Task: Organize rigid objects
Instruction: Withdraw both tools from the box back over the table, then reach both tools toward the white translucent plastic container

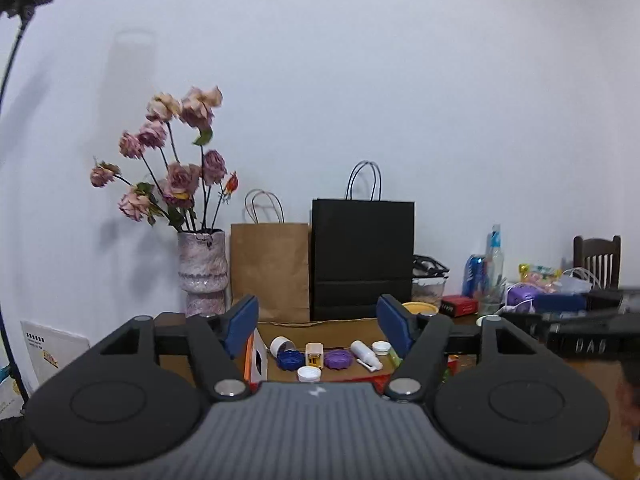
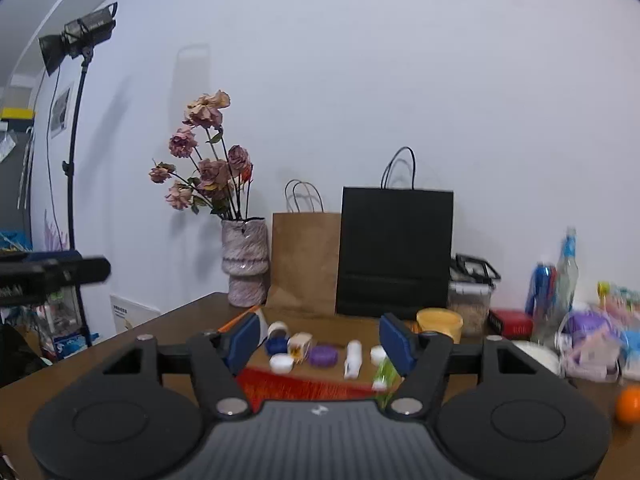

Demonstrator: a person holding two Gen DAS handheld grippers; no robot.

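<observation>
Plastic odds lay clustered on the wooden table (image 2: 180, 320): a ridged purple lid (image 1: 338, 359), a blue lid (image 1: 290, 359), a white bottle (image 1: 365, 354) (toppled). They sat at twelve o'clock, beyond both the left gripper (image 1: 318, 326) and right gripper (image 2: 320, 338), whose jaws gaped empty.

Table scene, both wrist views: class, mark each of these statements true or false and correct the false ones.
1. Both grippers, left and right, are open and hold nothing. True.
2. The black bag stands left of the brown bag. False: it stands to its right.
3. The purple lid is stacked on the blue lid. False: they lie apart, a small yellow box between them.
4. The vase holds flowers. True.
</observation>
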